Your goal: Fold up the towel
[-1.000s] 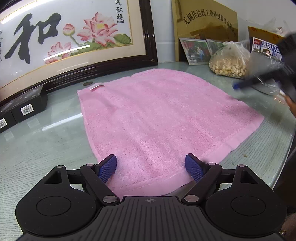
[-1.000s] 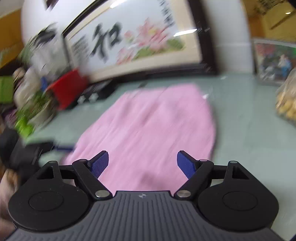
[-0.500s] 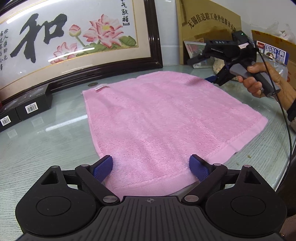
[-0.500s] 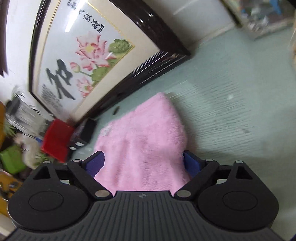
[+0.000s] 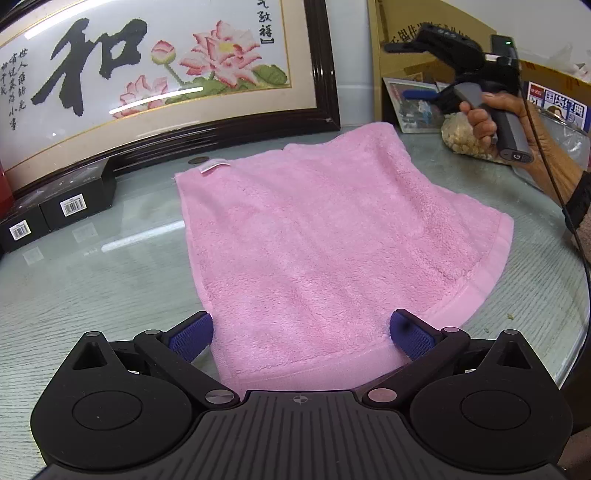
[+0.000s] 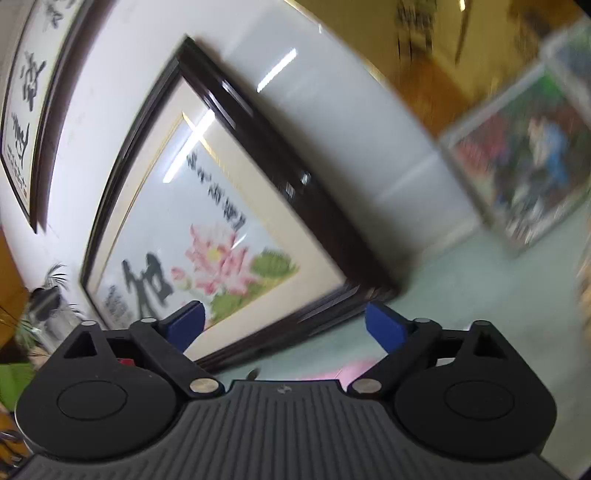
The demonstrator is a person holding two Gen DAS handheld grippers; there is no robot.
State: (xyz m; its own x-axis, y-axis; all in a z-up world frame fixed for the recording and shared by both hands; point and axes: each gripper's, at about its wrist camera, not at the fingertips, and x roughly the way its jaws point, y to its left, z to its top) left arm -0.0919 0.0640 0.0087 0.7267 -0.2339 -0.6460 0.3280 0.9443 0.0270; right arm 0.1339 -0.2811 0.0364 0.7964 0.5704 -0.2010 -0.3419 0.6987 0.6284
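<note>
A pink towel [image 5: 332, 240] lies spread flat on the glass table [image 5: 92, 288], a white label at its far left corner. My left gripper [image 5: 299, 328] hovers low over the towel's near edge. Its jaws are opening, and the blue pads stand apart on either side of the cloth without pressing it. A hand holds my right gripper [image 5: 410, 70] in the air beyond the towel's far right corner. In the right wrist view the right gripper [image 6: 284, 325] is rolled and its jaws are opening with nothing between them. Only a pink sliver of towel [image 6: 354, 369] shows below it.
A large dark-framed lotus picture [image 5: 166, 74] leans on the wall behind the towel. Black boxes [image 5: 74, 199] sit at the left. At the back right are a bag of nuts [image 5: 461, 136], a photo frame [image 5: 413, 103] and a cardboard box [image 5: 406, 29]. The table's round edge [image 5: 580, 314] curves at the right.
The right gripper swung from over the towel toward its far right corner, rolling and tipping up toward the framed picture. Both pairs of jaws have widened. The left gripper stayed in place.
</note>
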